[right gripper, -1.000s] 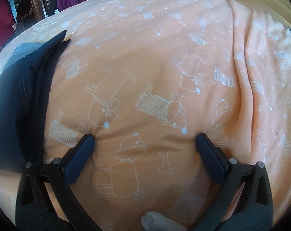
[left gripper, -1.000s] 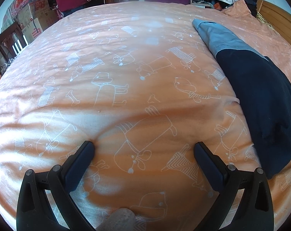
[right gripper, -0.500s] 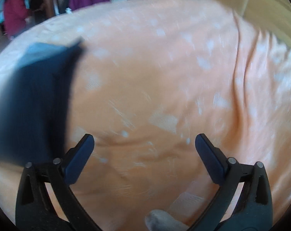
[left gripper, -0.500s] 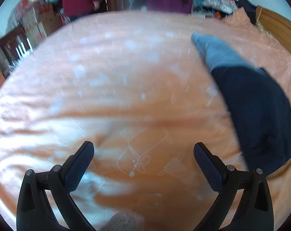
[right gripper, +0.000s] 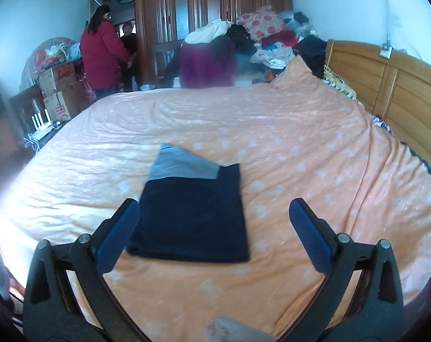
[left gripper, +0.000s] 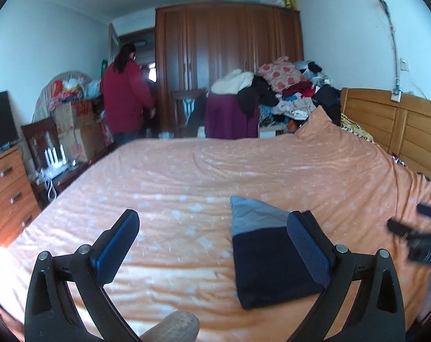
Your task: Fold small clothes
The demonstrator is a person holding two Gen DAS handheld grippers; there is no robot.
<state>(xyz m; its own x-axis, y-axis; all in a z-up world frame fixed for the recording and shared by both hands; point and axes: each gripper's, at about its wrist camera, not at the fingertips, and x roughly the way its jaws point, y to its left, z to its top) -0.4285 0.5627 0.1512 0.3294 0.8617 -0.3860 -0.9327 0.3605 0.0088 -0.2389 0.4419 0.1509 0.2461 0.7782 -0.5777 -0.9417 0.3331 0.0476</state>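
A folded dark navy garment [left gripper: 268, 259] [right gripper: 192, 222] with a grey-blue band at its far end lies flat on the orange bedspread [left gripper: 186, 176] [right gripper: 301, 148]. My left gripper [left gripper: 212, 245] is open, raised above the bed, with the garment behind its right finger. My right gripper [right gripper: 214, 233] is open too, held above the bed, and the garment sits just past its left finger. Neither holds anything. The right gripper also shows blurred at the right edge of the left wrist view [left gripper: 420, 236].
A wooden headboard [left gripper: 392, 119] runs along the right. A heap of clothes [left gripper: 289, 94] and a wardrobe [left gripper: 229, 62] stand beyond the bed. A person in a red jacket [left gripper: 125, 97] stands at the back left, near boxes [left gripper: 75, 131] and a drawer chest [left gripper: 7, 188].
Both grippers have lifted up off the bedspread and tilted back, so the whole room now shows. The folded garment stays on the bed.
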